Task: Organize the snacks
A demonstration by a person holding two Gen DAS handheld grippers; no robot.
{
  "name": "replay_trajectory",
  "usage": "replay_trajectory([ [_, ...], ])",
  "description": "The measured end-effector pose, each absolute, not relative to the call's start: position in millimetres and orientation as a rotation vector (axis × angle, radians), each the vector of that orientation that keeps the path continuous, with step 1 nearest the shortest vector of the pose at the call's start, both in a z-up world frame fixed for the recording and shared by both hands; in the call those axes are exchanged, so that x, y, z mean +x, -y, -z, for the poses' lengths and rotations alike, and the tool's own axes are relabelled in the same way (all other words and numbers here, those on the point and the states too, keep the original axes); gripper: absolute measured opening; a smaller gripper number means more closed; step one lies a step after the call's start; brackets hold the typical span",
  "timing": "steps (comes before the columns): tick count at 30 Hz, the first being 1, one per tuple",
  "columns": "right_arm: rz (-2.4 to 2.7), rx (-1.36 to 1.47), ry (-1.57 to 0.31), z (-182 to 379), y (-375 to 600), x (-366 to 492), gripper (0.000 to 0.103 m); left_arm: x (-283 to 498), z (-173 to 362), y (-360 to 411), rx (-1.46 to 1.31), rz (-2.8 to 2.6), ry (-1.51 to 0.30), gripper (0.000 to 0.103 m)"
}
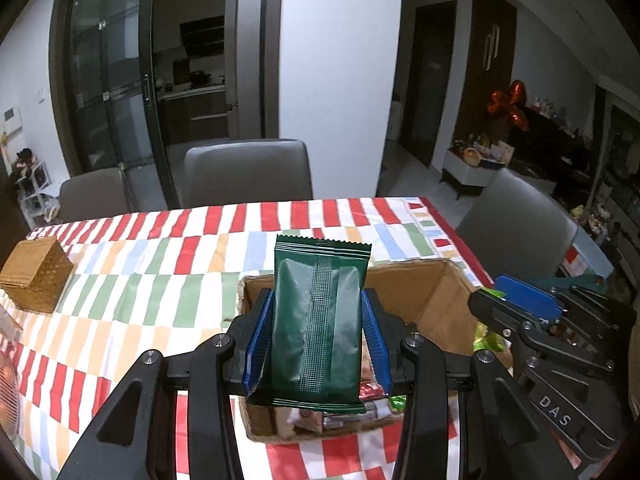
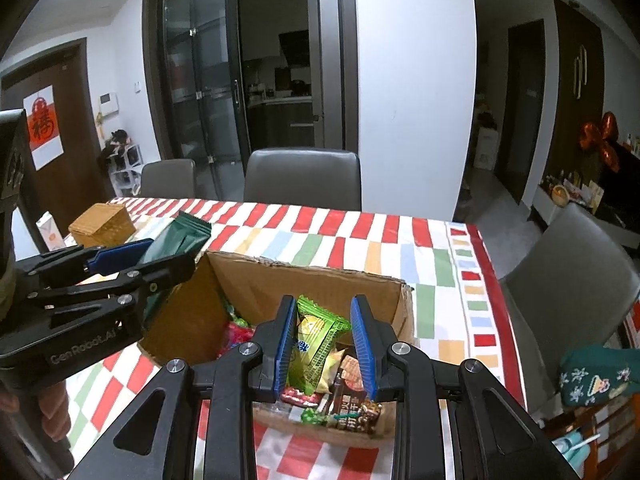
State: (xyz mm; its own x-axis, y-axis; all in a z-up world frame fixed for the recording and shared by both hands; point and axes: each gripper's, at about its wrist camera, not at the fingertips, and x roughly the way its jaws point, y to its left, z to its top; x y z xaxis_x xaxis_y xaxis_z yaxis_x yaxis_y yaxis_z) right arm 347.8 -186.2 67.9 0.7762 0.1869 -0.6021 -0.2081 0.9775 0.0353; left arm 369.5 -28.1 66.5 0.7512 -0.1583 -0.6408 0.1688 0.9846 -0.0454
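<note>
My left gripper [image 1: 318, 336] is shut on a dark green snack packet [image 1: 318, 320], held upright above the cardboard box [image 1: 424, 292]. The same packet [image 2: 180, 236] and left gripper [image 2: 132, 260] show at the left of the right wrist view, over the box's left wall. My right gripper [image 2: 324, 340] is over the box [image 2: 304, 280] with a light green snack packet [image 2: 316, 340] between its blue pads; the left pad touches it, and a gap shows by the right pad. Several wrapped snacks [image 2: 348, 404] lie in the box. The right gripper [image 1: 520, 304] also shows at the right of the left wrist view.
A table with a striped cloth [image 1: 160, 264] holds a brown woven box [image 1: 36, 276] at the left, also seen in the right wrist view [image 2: 102, 224]. Grey chairs [image 2: 302, 178] stand behind and at the right [image 2: 572, 280]. A small carton [image 2: 50, 234] stands at the far left.
</note>
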Motion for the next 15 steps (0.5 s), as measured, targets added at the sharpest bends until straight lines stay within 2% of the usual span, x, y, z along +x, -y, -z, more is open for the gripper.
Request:
replay_trajectory([
  [3, -0.194, -0.036, -0.668, -64, 188, 358, 0.030, 377, -64, 30, 0.030, 0.169, -0.721, 0.045],
  [5, -0.187, -0.040, -0.676, -62, 189, 360, 0.031, 376, -63, 30, 0.045, 0.157, -0.724, 0.057],
  [8, -0.172, -0.027, -0.704, -59, 191, 363, 0.041, 371, -63, 29, 0.056, 0.140, -0.714, 0.060],
  [12, -0.155, -0.025, -0.704, -58, 193, 355, 0.047, 355, -65, 24, 0.055, 0.129, -0.695, 0.065],
  [15, -0.145, -0.032, -0.690, -60, 193, 342, 0.057, 338, -66, 24, 0.072, 0.115, -0.669, 0.069],
])
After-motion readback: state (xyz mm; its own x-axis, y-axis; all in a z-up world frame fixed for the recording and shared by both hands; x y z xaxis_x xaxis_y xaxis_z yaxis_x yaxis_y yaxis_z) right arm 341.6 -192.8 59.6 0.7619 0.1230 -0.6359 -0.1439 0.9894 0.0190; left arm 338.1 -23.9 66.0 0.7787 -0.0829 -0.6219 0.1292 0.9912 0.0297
